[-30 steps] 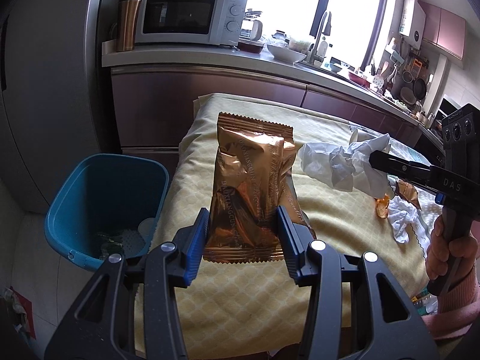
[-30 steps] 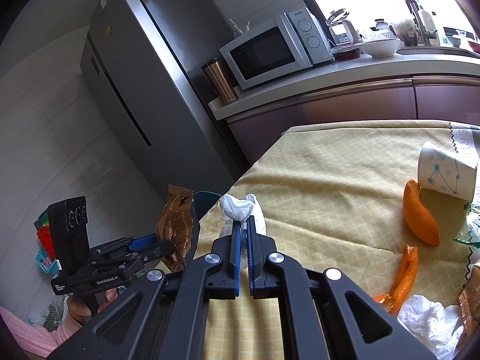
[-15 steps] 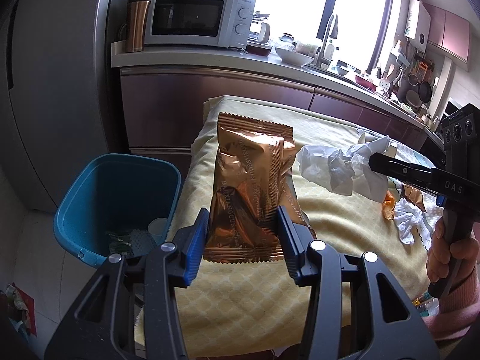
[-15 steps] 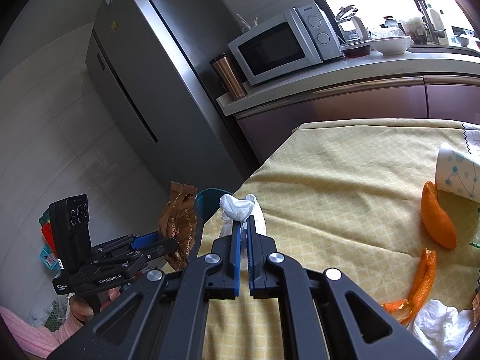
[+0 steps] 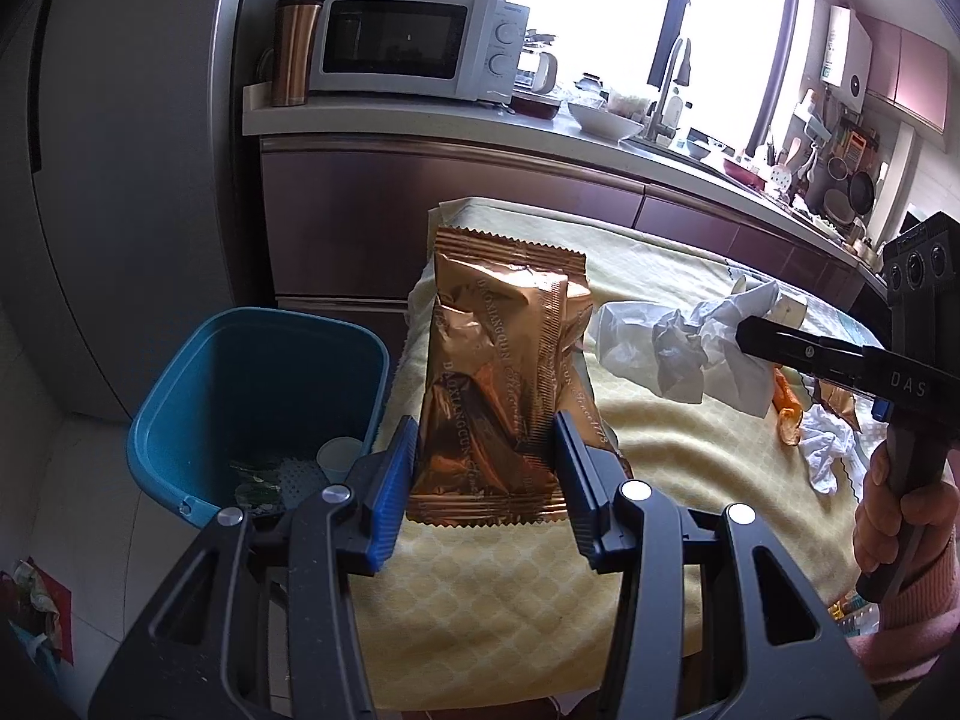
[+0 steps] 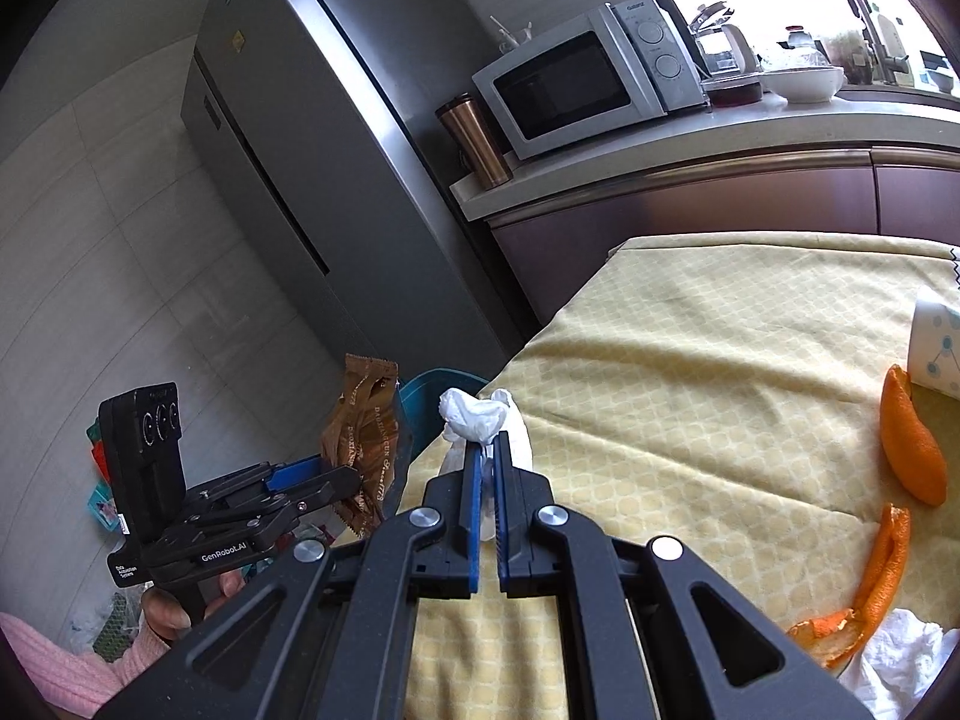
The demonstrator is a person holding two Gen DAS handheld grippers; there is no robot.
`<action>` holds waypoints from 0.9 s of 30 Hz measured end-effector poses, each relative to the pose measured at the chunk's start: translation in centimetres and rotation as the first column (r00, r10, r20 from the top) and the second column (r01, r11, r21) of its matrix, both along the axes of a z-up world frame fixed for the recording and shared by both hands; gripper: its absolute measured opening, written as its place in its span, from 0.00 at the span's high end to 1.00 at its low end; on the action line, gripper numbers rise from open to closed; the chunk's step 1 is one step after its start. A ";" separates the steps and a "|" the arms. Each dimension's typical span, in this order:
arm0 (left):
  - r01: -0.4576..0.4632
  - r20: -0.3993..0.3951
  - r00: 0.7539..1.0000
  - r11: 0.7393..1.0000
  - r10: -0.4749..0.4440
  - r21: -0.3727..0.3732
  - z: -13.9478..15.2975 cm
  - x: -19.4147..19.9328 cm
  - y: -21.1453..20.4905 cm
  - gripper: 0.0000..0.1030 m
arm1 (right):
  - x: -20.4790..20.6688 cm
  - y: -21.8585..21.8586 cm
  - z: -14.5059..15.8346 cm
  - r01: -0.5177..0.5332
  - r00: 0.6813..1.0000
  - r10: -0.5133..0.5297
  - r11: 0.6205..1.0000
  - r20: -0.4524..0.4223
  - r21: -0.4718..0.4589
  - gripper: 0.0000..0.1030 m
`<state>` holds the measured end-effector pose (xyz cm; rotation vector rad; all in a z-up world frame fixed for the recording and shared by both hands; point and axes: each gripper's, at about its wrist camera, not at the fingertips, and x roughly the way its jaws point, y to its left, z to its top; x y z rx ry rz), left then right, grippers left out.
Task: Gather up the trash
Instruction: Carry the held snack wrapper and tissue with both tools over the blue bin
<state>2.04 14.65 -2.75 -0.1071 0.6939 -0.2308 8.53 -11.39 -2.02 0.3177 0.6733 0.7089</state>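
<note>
My left gripper [image 5: 485,441] is shut on a copper foil snack wrapper [image 5: 501,372], held upright over the table's left edge; the same wrapper [image 6: 366,450] shows at the left in the right wrist view. A blue bin [image 5: 252,396] stands on the floor just left of it, with a cup and scraps inside. My right gripper [image 6: 487,450] is shut on a crumpled white tissue [image 6: 477,417], lifted above the yellow tablecloth [image 6: 690,372]. In the left wrist view that tissue [image 5: 690,342] hangs from the right gripper's black fingers [image 5: 798,351].
Orange peels [image 6: 909,450] and a patterned paper cup [image 6: 939,348] lie on the cloth at the right, with more white tissue [image 6: 894,654] near the front corner. Behind stand a counter with a microwave [image 5: 414,45], a copper tumbler [image 5: 294,51] and a fridge [image 6: 312,138].
Both views have shifted a little to the right against the room, so the bin and counter sit further right in the left wrist view. Both grips are unchanged.
</note>
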 end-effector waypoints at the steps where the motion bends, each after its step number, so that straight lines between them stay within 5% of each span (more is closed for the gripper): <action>1: -0.002 0.000 1.000 1.000 0.002 0.000 0.0 -0.1 0.1 0.56 | 0.0 0.2 0.0 -0.003 1.000 0.003 1.000 0.001 -0.001 0.97; 27: -0.074 0.009 0.997 0.997 0.074 0.003 0.2 -0.7 2.7 0.56 | 0.9 3.6 0.3 -0.078 0.997 0.078 0.997 0.001 -0.011 0.97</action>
